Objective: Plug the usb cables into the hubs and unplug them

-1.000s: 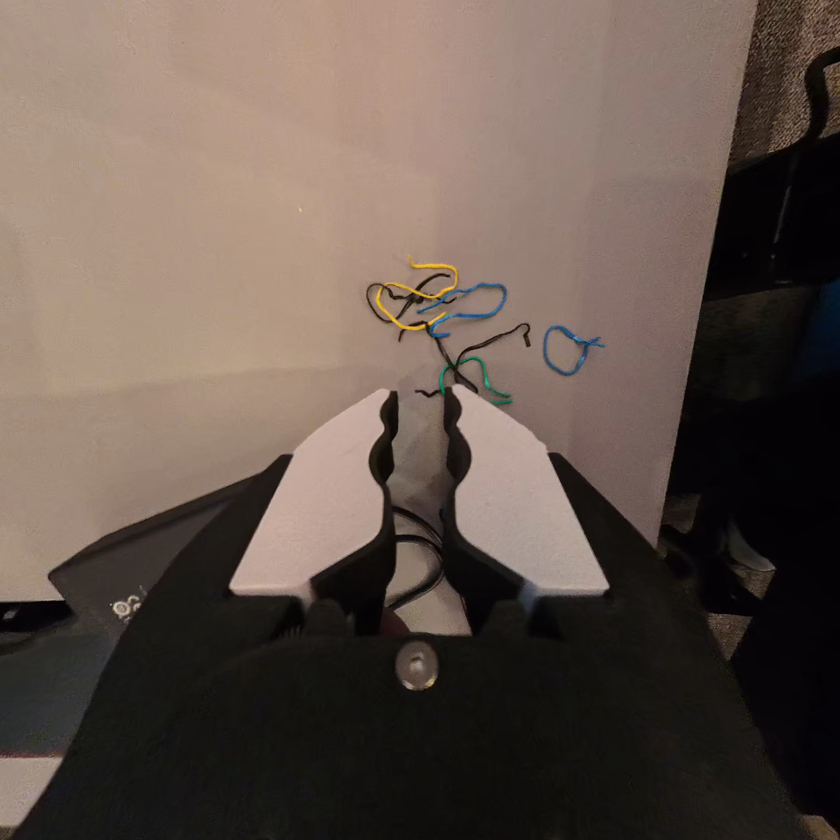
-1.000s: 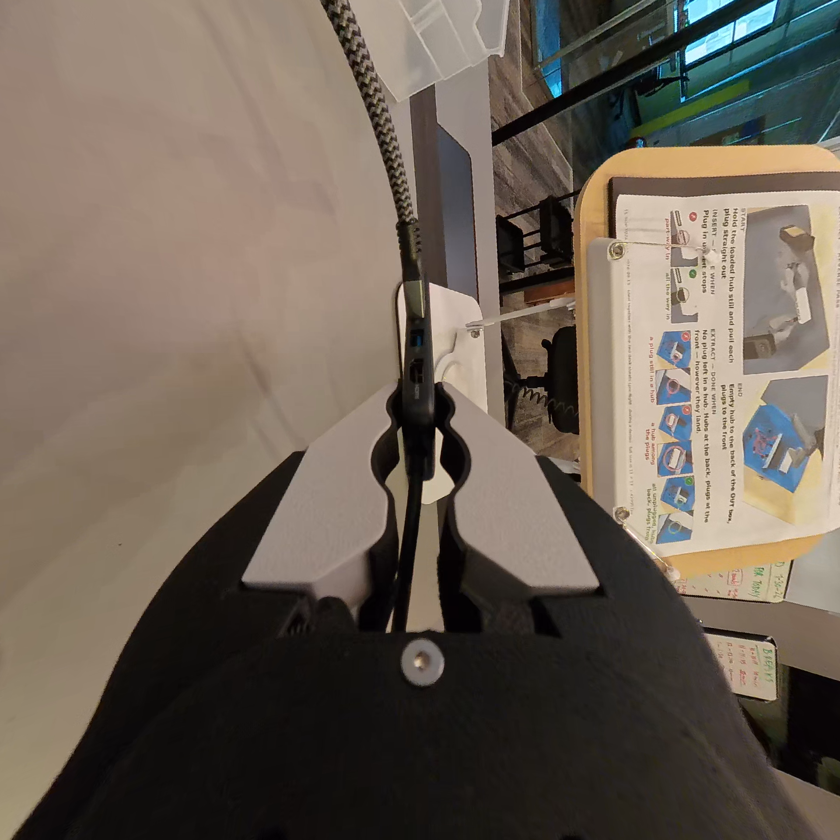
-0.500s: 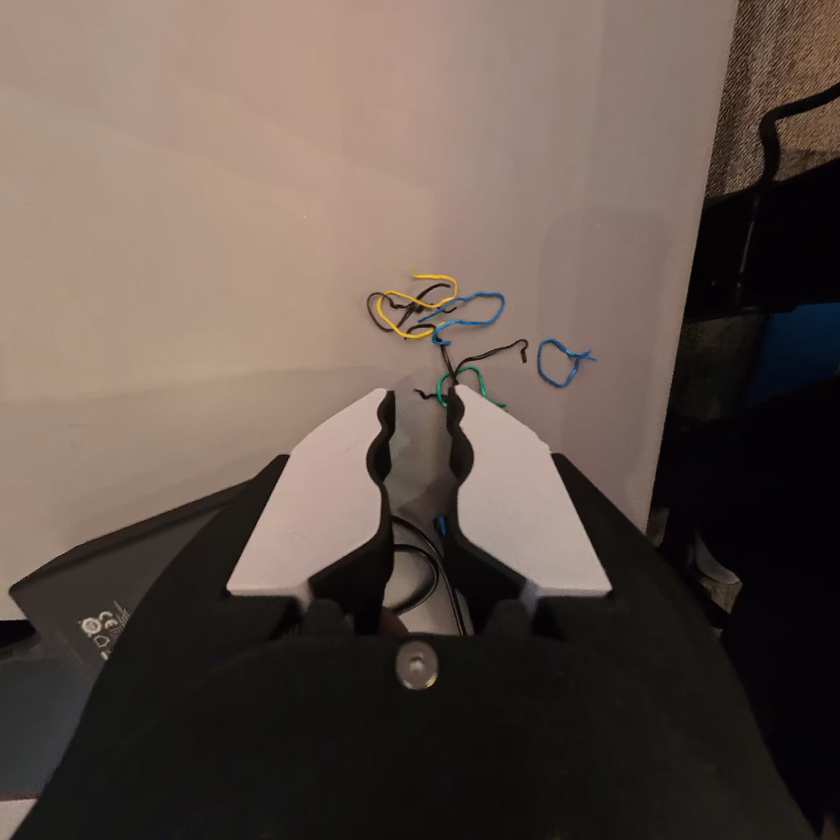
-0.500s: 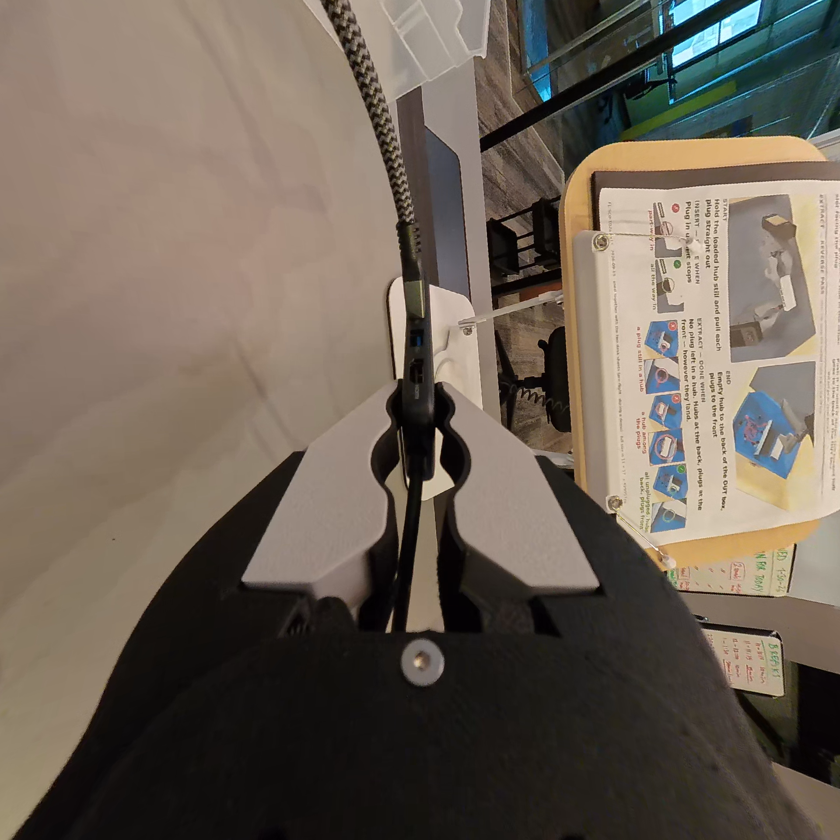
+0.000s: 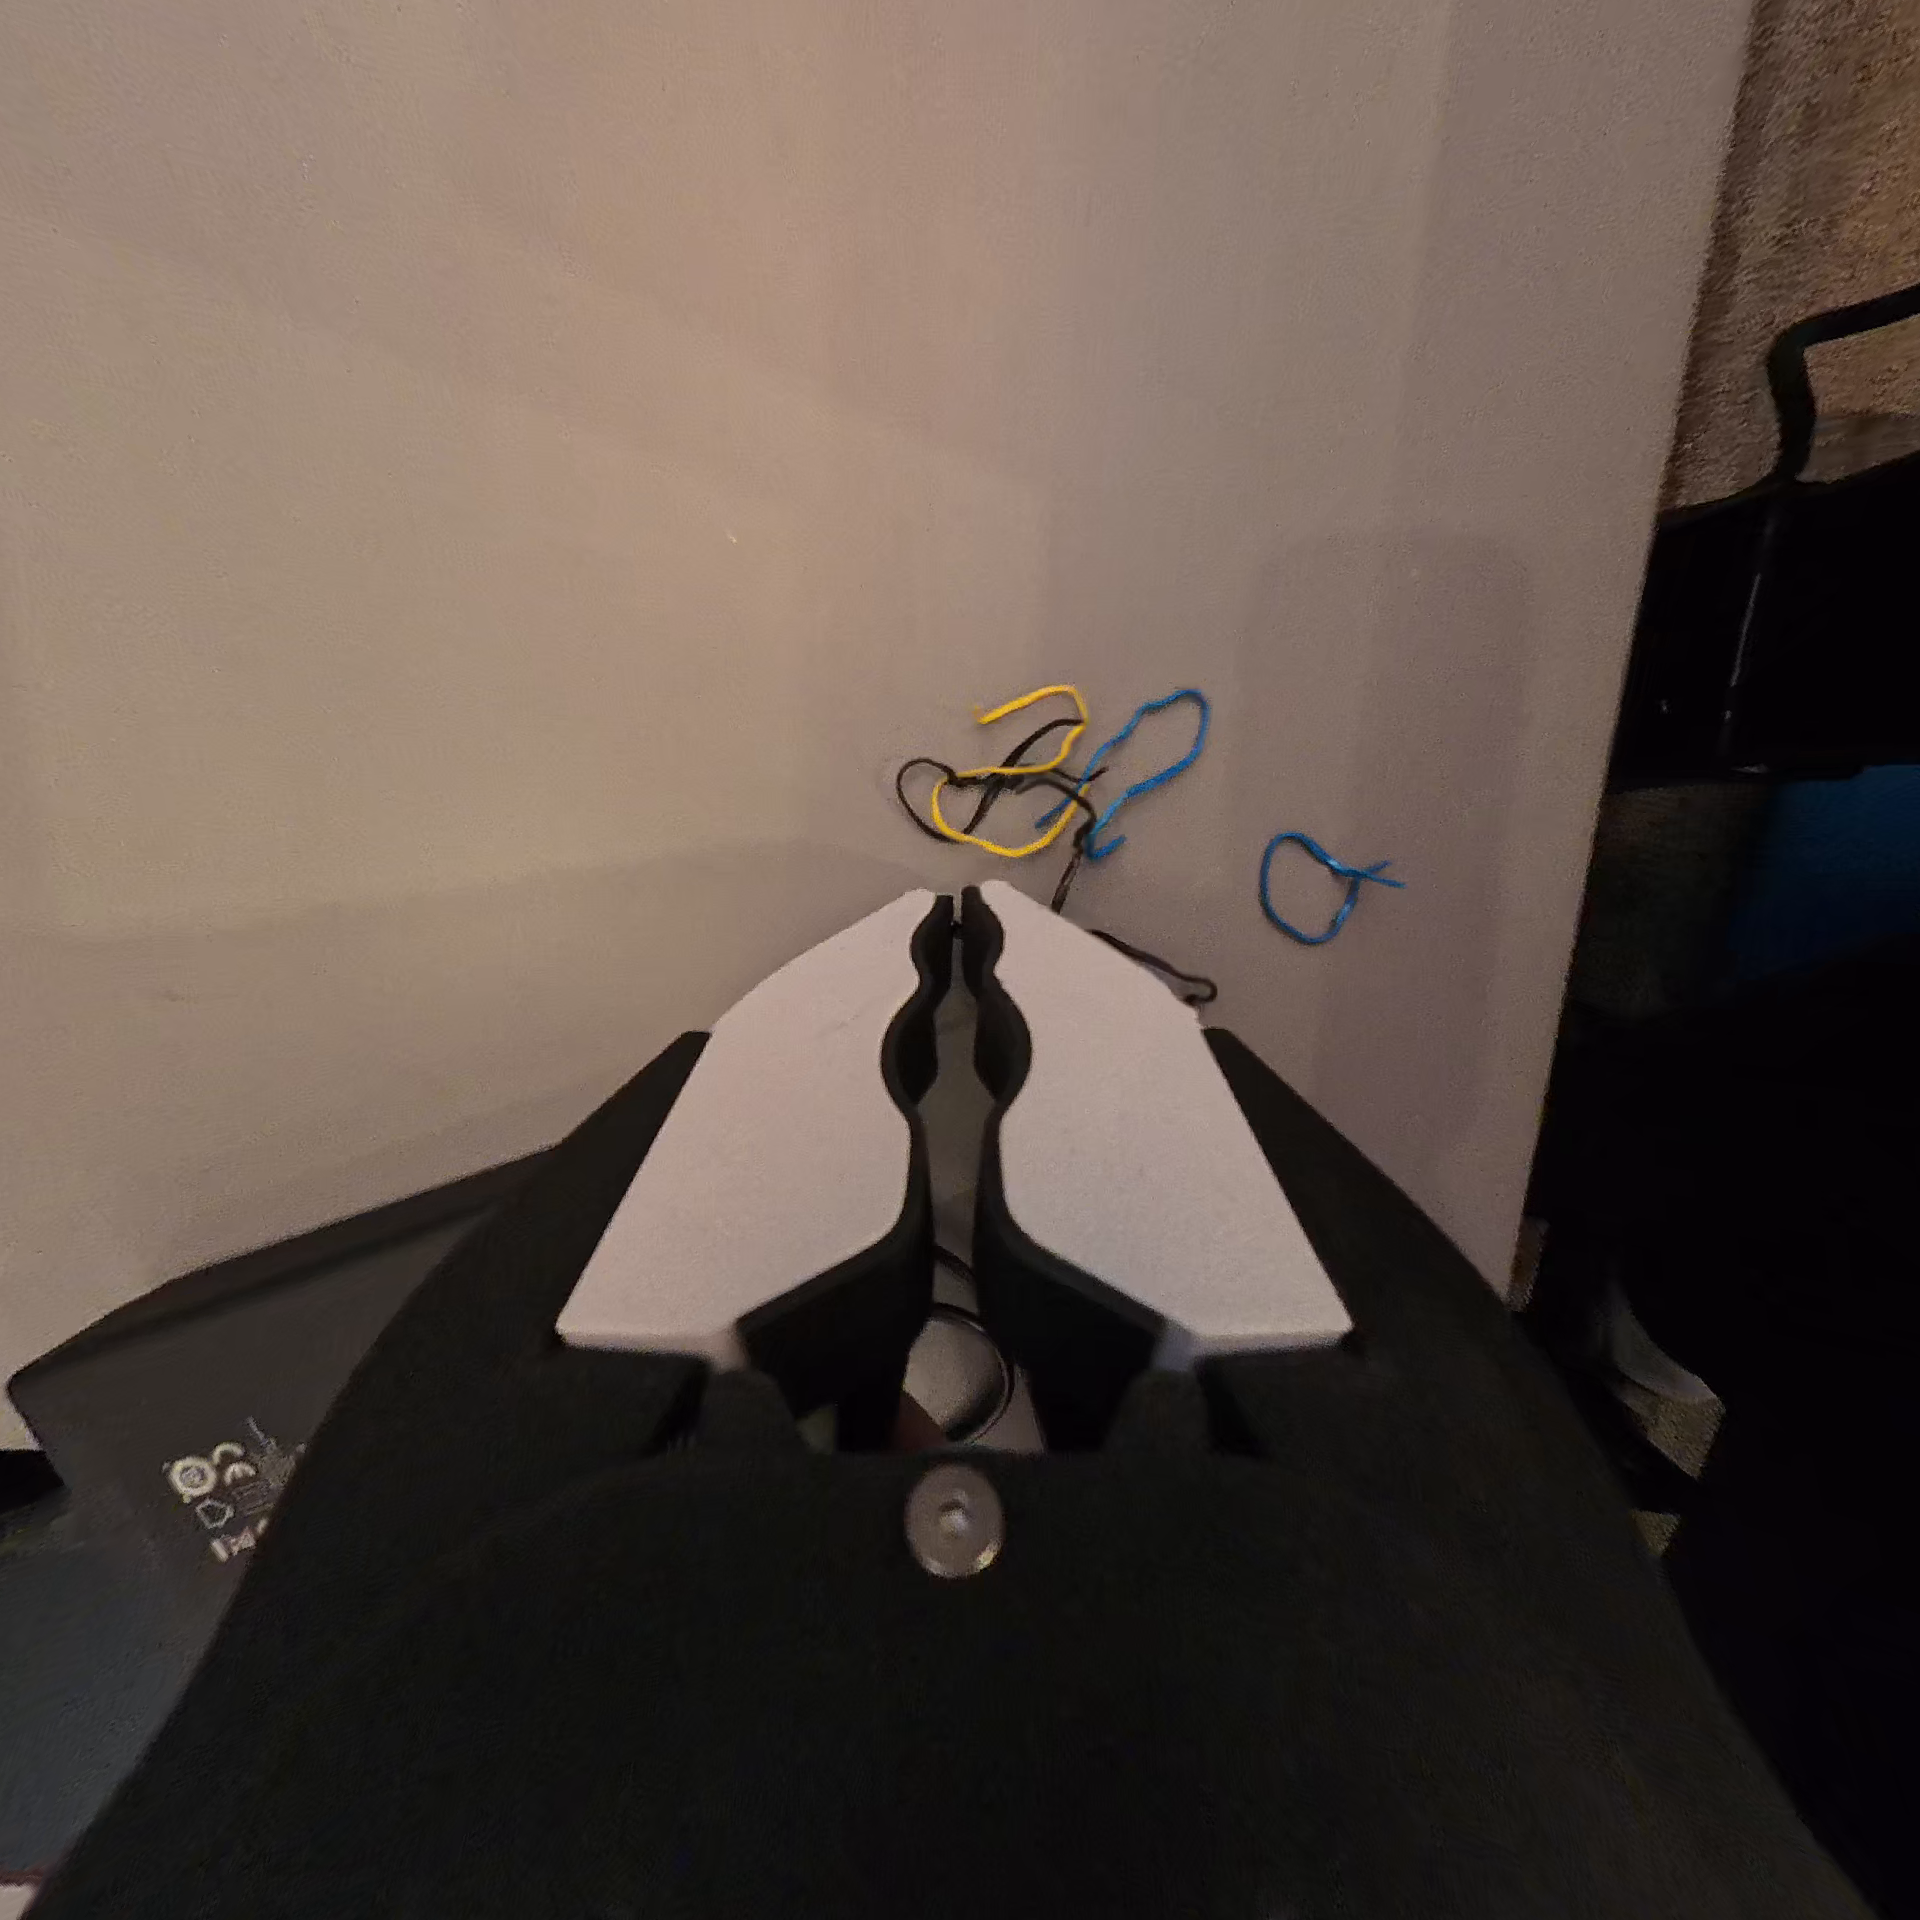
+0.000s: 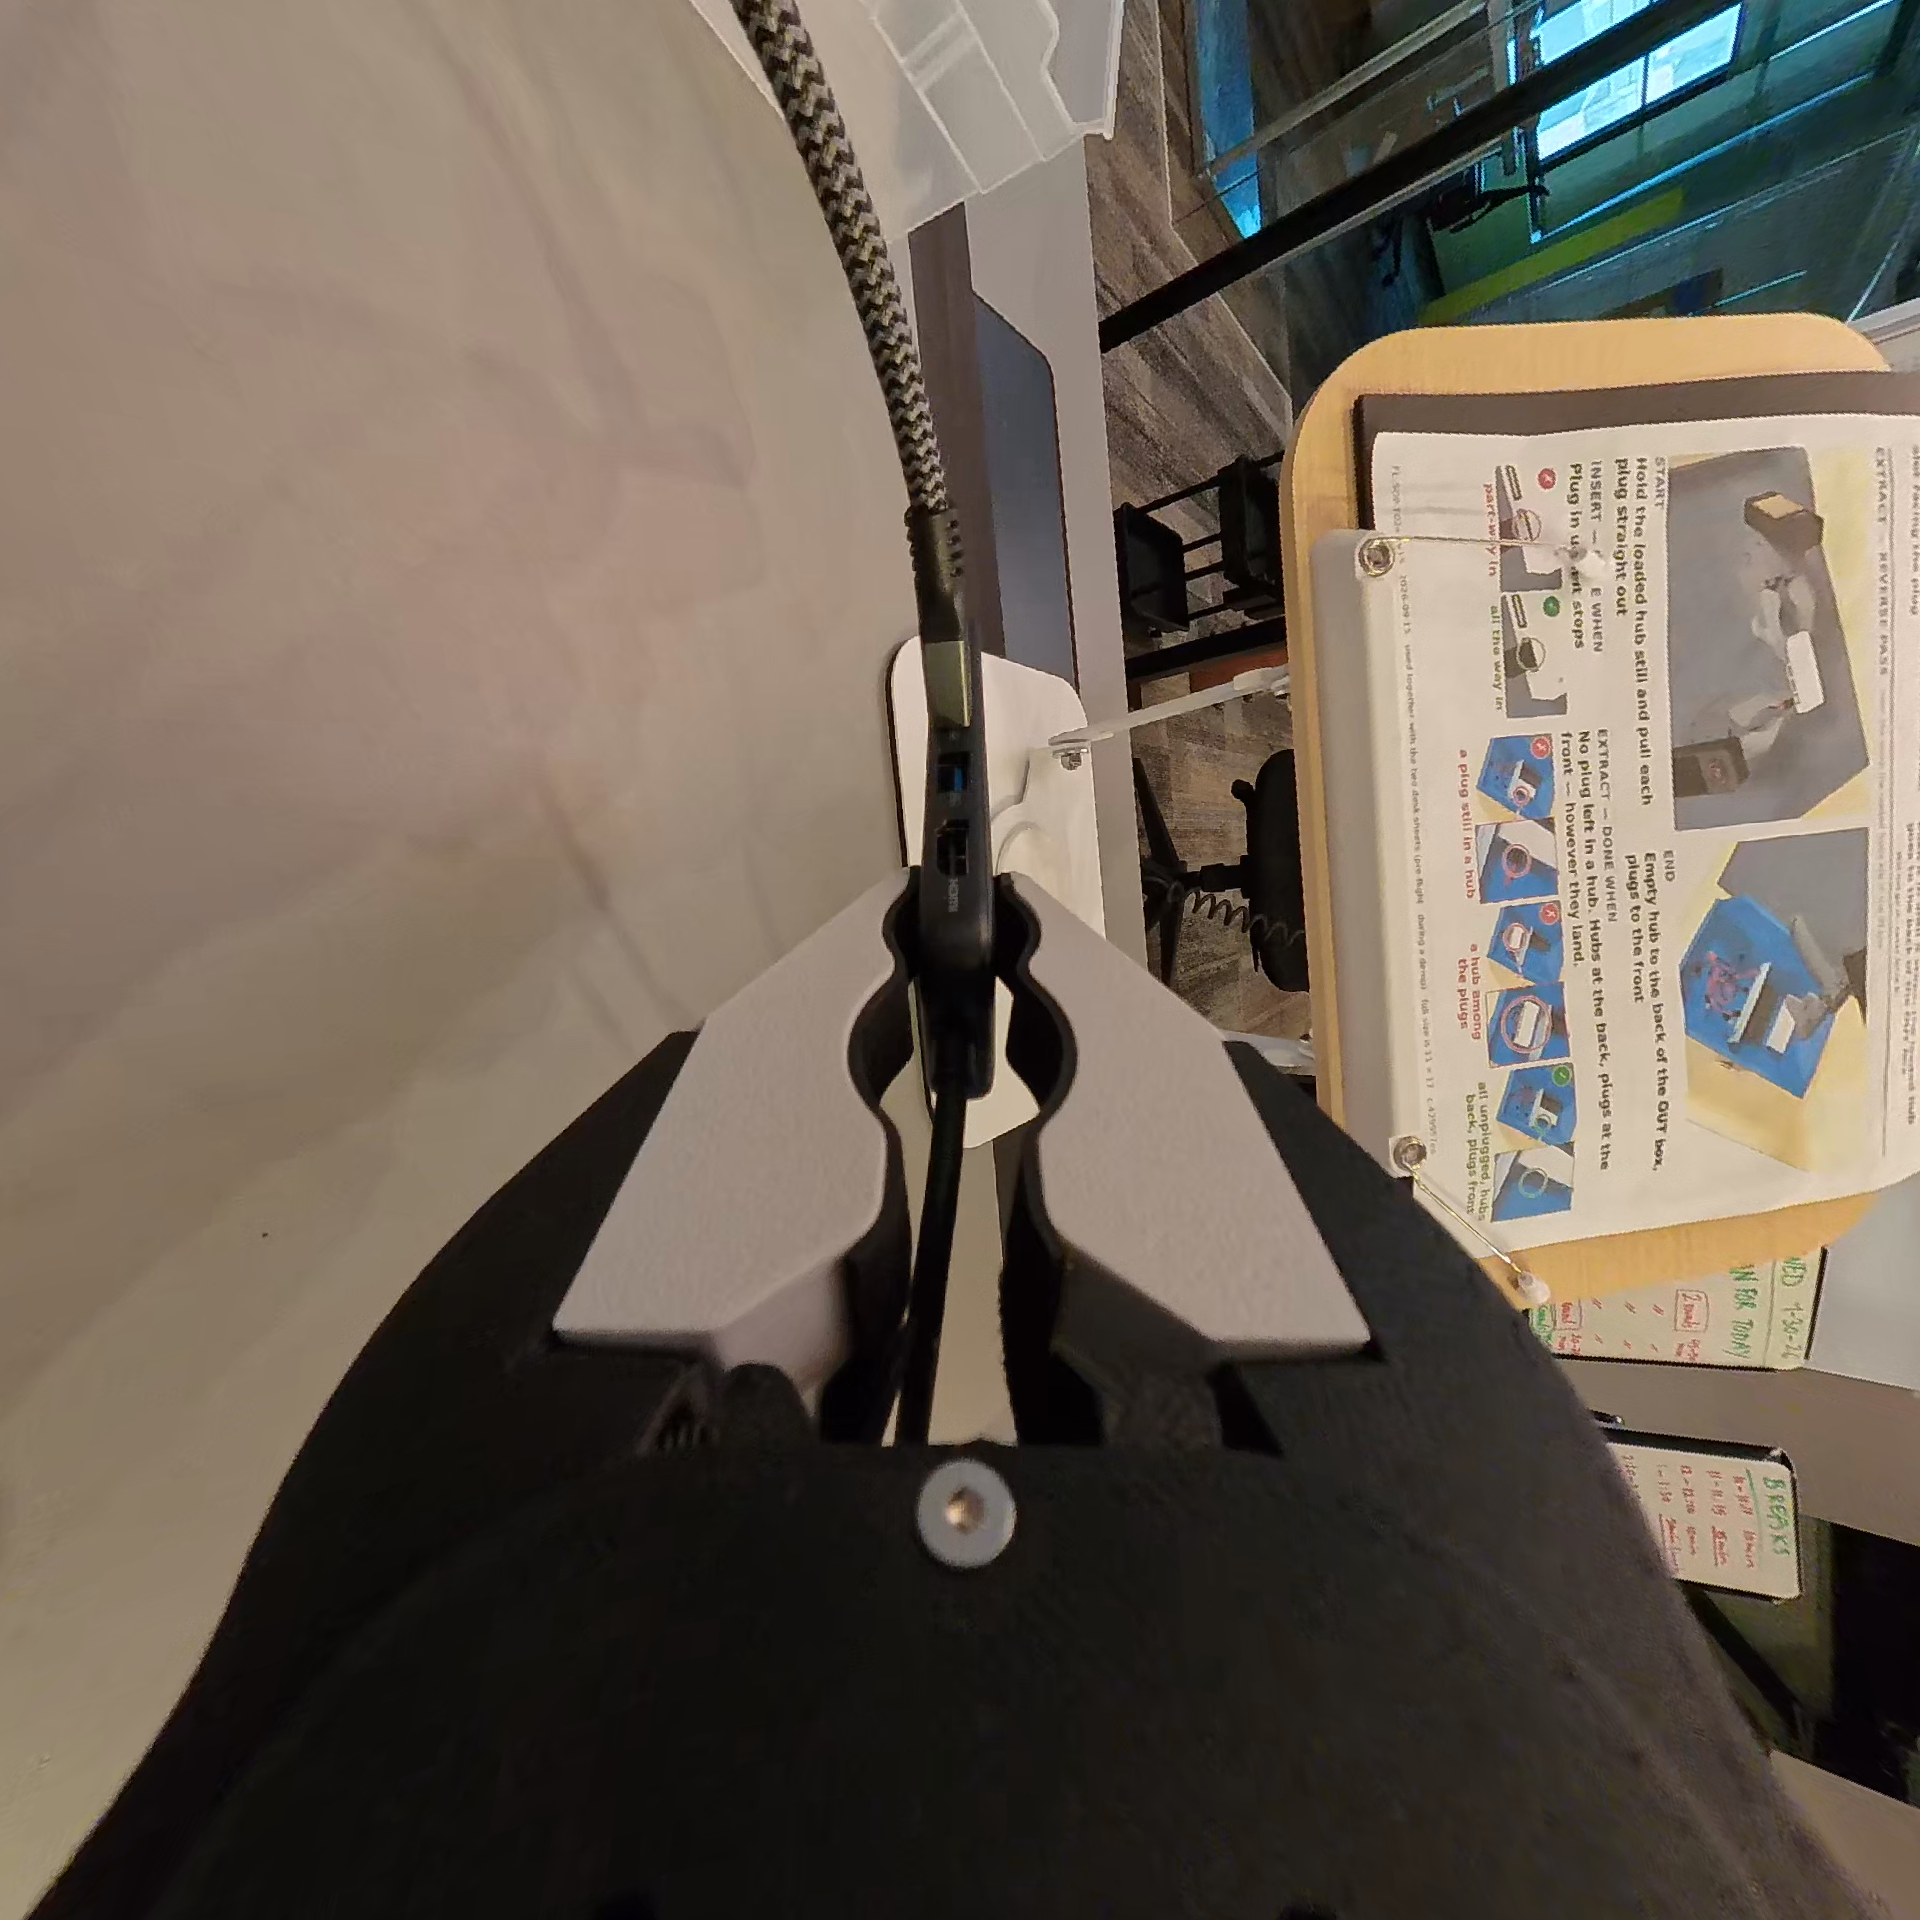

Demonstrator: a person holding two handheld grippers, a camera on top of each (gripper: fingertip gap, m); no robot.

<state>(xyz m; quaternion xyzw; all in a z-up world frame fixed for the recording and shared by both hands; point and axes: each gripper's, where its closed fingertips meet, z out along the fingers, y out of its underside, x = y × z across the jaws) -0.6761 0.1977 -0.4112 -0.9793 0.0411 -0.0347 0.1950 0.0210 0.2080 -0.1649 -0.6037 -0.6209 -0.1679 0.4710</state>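
The right gripper (image 6: 956,914) pinches a dark slim hub (image 6: 954,831) edge-on between its white fingers (image 6: 769,1122). The hub sticks out past the fingertips toward 12 o'clock, showing a blue port and a second port on its narrow side. A braided cable (image 6: 862,270) is plugged into the hub's far end and arcs away to 11 o'clock, out of the top of the view. The hub's own black lead (image 6: 935,1247) runs back toward 6 o'clock between the fingers. Behind the hub stands a white bracket (image 6: 1039,790); at 3 o'clock a wooden board (image 6: 1320,520) carries a printed instruction sheet (image 6: 1662,810).

The left gripper (image 5: 957,902) is pressed together, tips almost touching, with nothing visibly held. It points at a pale table (image 5: 520,520). Just beyond the tips, toward 1 o'clock, lies a tangle of yellow, black and blue twist ties (image 5: 1039,779), and a separate blue loop (image 5: 1309,888) lies at 2 o'clock. A dark flat device (image 5: 208,1403) sits at 8 o'clock.
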